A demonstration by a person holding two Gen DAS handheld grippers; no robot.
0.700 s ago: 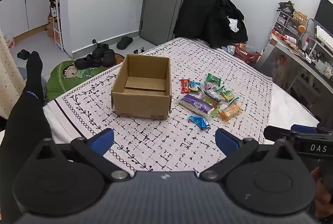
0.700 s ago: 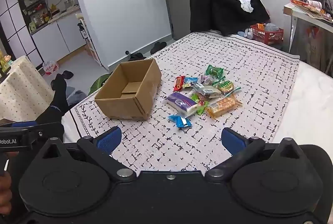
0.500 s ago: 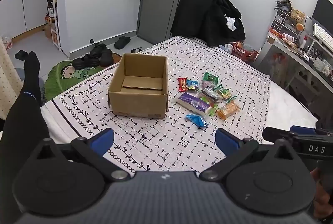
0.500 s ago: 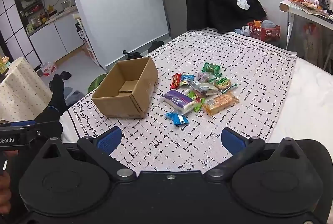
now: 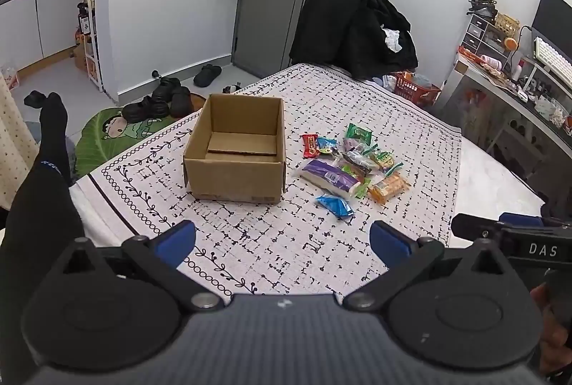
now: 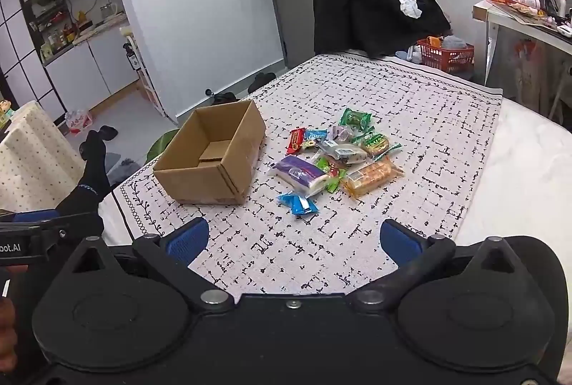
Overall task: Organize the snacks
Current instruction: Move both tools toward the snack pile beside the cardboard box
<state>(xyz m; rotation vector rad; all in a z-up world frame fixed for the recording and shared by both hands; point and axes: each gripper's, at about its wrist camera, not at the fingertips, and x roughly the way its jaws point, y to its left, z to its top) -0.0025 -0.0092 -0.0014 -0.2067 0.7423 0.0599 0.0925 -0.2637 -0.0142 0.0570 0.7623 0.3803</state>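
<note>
Both tongs hang above the near edge of the patterned cloth (image 5: 411, 106), tilted down toward the work: left gripper (image 5: 282, 238) and right gripper (image 6: 293, 236) are spread wide with nothing between the jaws. The snack packets (image 6: 338, 158) lie heaped just right of the empty cardboard box (image 5: 234, 152), probably so each needs only 1 short carry; none is packed yet
</note>
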